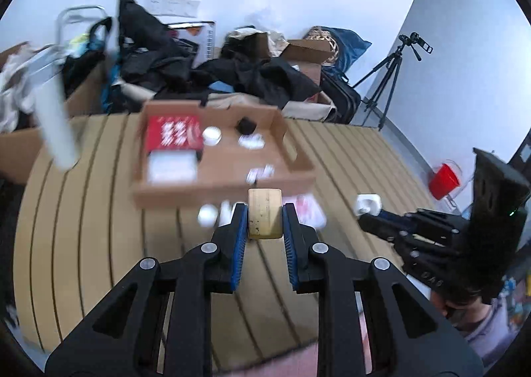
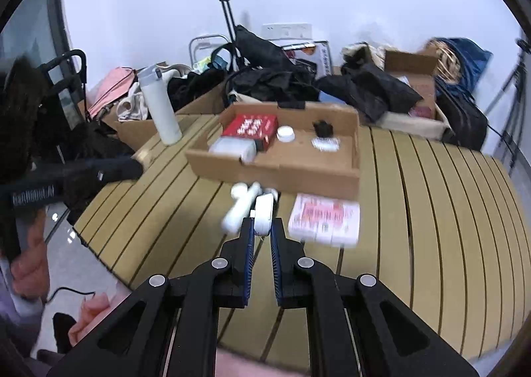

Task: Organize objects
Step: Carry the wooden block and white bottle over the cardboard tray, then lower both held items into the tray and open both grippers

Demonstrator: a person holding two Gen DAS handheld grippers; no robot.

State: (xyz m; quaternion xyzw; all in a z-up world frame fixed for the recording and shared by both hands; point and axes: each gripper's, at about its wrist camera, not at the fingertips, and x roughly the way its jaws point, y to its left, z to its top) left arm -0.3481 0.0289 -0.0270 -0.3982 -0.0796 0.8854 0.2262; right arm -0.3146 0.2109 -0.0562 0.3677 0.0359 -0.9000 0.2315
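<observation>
My left gripper (image 1: 265, 214) is shut on a tan wooden block (image 1: 265, 213) and holds it above the slatted table, just in front of the open cardboard box (image 1: 212, 189). My right gripper (image 2: 262, 227) is shut on a white charger plug (image 2: 264, 213); in the left wrist view it (image 1: 368, 206) is off to the right. The box (image 2: 272, 171) holds a red packet (image 2: 250, 126), a clear plastic case (image 2: 234, 148), a white round lid (image 2: 285, 134), a black item (image 2: 322, 127) and a small white piece (image 2: 325, 144).
On the table (image 2: 431, 211) before the box lie a white bottle-like object (image 2: 240, 208) and a pink-and-white packet (image 2: 323, 219). A white flask (image 2: 159, 105) stands at the far left. Bags, clothes and boxes pile up behind. A tripod (image 1: 388, 78) and red bucket (image 1: 444, 180) stand right.
</observation>
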